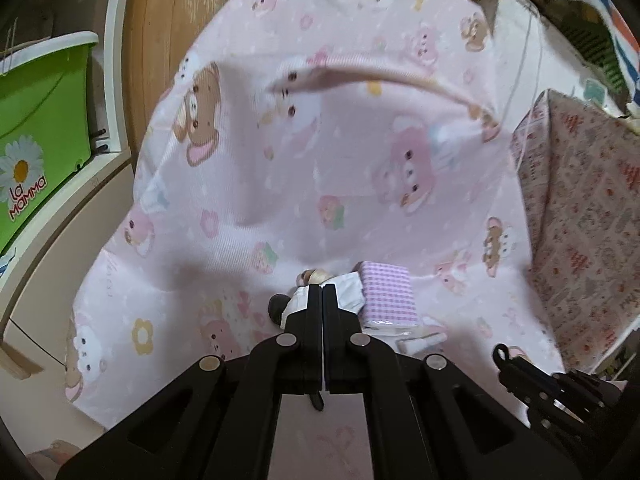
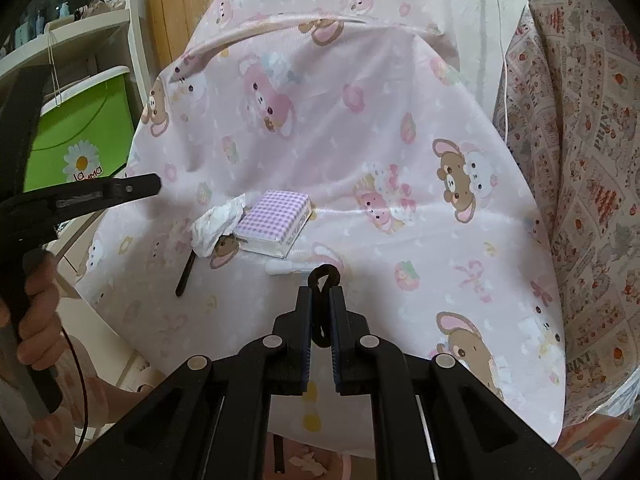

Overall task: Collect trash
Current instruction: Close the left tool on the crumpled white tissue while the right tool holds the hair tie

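A crumpled white tissue (image 2: 218, 224) lies on the pink bear-print sheet (image 2: 360, 120), touching a purple-checked tissue pack (image 2: 276, 216). Beside them lie a black stick (image 2: 185, 276) and a small white tube (image 2: 286, 267). My right gripper (image 2: 322, 292) is shut on a black hair tie (image 2: 325, 270), held over the sheet just in front of the tube. My left gripper (image 1: 322, 289) is shut with nothing seen between its jaws. It hangs above the sheet, left of the tissue (image 1: 350, 294) and apart from it, as the right wrist view shows (image 2: 154, 185).
A green bin (image 1: 40, 120) with a daisy label stands in a white shelf at the left. A patterned quilt (image 1: 580, 220) is heaped along the right edge of the bed. A wooden panel (image 1: 168, 20) rises behind. A person's hand (image 2: 36, 312) grips the left gripper's handle.
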{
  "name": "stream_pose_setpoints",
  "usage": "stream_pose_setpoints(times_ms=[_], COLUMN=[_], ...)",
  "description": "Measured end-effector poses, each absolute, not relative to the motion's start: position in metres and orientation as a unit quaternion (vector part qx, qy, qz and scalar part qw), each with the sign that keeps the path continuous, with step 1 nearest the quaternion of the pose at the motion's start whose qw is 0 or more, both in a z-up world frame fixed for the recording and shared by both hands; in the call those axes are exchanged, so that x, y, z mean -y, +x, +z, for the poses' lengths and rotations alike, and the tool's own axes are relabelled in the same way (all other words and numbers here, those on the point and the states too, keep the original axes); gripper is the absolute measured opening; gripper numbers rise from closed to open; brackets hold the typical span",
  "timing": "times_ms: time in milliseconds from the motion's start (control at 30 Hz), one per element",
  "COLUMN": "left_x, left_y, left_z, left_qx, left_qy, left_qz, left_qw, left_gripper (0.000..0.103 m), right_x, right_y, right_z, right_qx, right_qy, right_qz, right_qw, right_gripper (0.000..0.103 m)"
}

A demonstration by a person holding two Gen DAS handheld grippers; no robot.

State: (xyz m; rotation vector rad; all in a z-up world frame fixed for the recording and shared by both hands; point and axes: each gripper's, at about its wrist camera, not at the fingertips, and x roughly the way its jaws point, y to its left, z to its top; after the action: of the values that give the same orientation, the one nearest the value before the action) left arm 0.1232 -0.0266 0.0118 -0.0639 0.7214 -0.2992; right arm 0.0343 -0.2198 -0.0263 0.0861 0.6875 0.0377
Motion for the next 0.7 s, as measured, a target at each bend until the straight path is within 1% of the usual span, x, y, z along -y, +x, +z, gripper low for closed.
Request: stream_pose_setpoints(times_ms=[367, 600, 633, 667, 700], left_x=[0.014, 0.020, 0.023, 0.029, 0.035], left_y=[0.098, 0.098, 0.103, 0.111, 0.119], left_z=[0.025, 0.021, 0.017, 0.011, 0.004], left_qx=[-0.351, -0.348, -0.352, -0.363, -0.372], left_qy=[-0.050, -0.021, -0.017, -0.008, 0.004], left_qz=[-0.170, -0.169, -0.177, -0.191, -0.189], left_qw=[0.919, 0.922, 0.919, 0.912, 0.909], left_gripper=[0.000, 0.000, 0.004, 0.018, 0.028], right_x=[0.220, 0.214, 0.214, 0.214, 0.214], right_y=[0.028, 0.025, 0.026, 0.027, 0.027], right_z=[-0.023, -0.023, -0.024, -0.025, -0.025], right_qx=[-0.331, -0.332, -0.334, -0.335, -0.336], right_qy=[0.042, 0.033, 0.034, 0.036, 0.036], right_qz=[0.022, 0.027, 0.028, 0.028, 0.029], right_qw=[0.942, 0.942, 0.942, 0.941, 0.941], right_gripper=[0.009, 0.009, 0.009, 0.009, 0.009])
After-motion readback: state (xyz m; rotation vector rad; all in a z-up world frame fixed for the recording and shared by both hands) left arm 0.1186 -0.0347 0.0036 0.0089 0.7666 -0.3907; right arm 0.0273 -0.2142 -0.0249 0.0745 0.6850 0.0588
